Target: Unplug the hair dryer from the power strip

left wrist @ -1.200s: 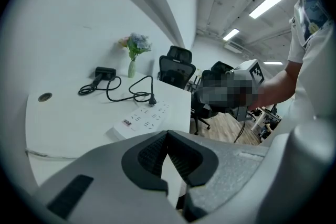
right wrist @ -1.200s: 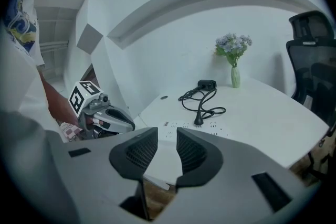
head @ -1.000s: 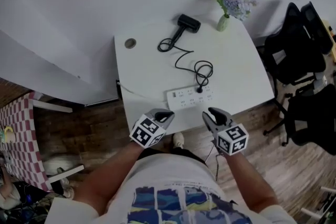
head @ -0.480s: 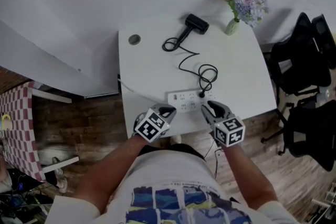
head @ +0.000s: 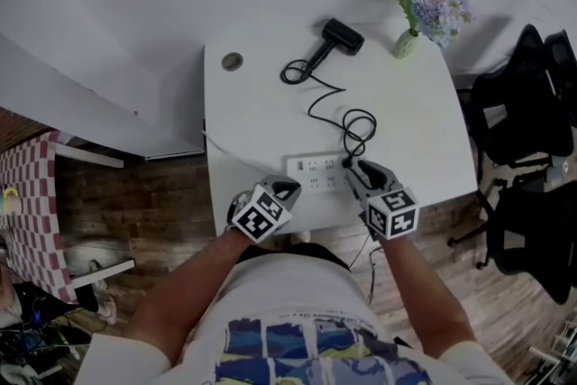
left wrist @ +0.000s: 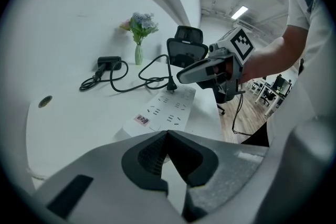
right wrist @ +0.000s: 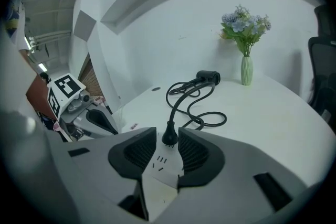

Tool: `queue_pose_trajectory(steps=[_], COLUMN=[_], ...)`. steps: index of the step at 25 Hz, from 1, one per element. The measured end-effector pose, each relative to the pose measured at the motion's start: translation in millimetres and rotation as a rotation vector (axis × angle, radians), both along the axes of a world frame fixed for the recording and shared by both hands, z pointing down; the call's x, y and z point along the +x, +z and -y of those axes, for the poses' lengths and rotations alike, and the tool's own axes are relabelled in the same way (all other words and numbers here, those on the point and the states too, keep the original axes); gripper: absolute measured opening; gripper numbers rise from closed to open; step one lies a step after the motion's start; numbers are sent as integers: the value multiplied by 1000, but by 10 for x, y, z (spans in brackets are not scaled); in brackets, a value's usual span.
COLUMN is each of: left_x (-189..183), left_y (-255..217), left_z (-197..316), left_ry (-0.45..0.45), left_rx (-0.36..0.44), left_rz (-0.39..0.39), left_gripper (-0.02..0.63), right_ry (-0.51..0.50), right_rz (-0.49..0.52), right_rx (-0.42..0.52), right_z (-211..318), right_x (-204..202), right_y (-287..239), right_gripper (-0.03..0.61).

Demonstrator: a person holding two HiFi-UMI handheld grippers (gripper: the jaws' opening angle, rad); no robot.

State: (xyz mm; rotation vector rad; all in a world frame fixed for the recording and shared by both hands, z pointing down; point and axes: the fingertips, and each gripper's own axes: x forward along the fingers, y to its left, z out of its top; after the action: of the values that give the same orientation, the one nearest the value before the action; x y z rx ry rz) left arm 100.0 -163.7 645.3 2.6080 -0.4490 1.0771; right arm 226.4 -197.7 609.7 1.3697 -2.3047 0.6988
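**A:** Right tongs status?

**B:** Right tongs have their jaws opening, spread wide. The plug stands upright between the pad tips, with a thin gap each side, so the pads aren't clamping it.

**A:** Is the plug seated?

**B:** Yes. It's in the power strip, at the strip's right end, directly at the right tongs' tips. The strip runs under those jaws and out to their left.

**A:** Left tongs?

**B:** Left tongs have their jaw tips together with nothing between them. They point down at the strip's left end, and the strip lies just ahead of the tips. I can't tell whether they touch it.

**A:** How far apart are the two?

**B:** They're side by side at the near edge of the white table, apart from each other, and the strip spans the gap. Each one shows in the other's camera.

**A:** Where's the dryer?

**B:** The hair dryer lies flat on the table, well beyond both tongs on the far side. Its black cord loops back across the table to the plug, with a coil just ahead of the right tongs.

**A:** Anything else on the table?

**B:** A vase of flowers stands at the far corner, ahead of the right tongs and right of the dryer.
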Motion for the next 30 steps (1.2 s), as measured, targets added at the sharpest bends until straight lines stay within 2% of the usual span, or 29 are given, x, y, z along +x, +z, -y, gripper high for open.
queue_pose_trajectory(steps=[3,11,20,30], left_x=[8,12,3,12], left_y=[2,4,14,3], left_z=[1,1,8,4], left_ry=[16,6,2,20], left_rx=[29,23,-2,5], left_rz=[11,4,8,35], left_gripper=[3,3,3,2], right_ry=[1,-30,-58,-50], right_rz=[10,22,-16,-43], right_rx=[-4,-4,-2,11], right_z=[64,199,284,292], right_x=[14,-66,-126,-120], right_y=[25,67,89,69], right_gripper=[118,114,60,55])
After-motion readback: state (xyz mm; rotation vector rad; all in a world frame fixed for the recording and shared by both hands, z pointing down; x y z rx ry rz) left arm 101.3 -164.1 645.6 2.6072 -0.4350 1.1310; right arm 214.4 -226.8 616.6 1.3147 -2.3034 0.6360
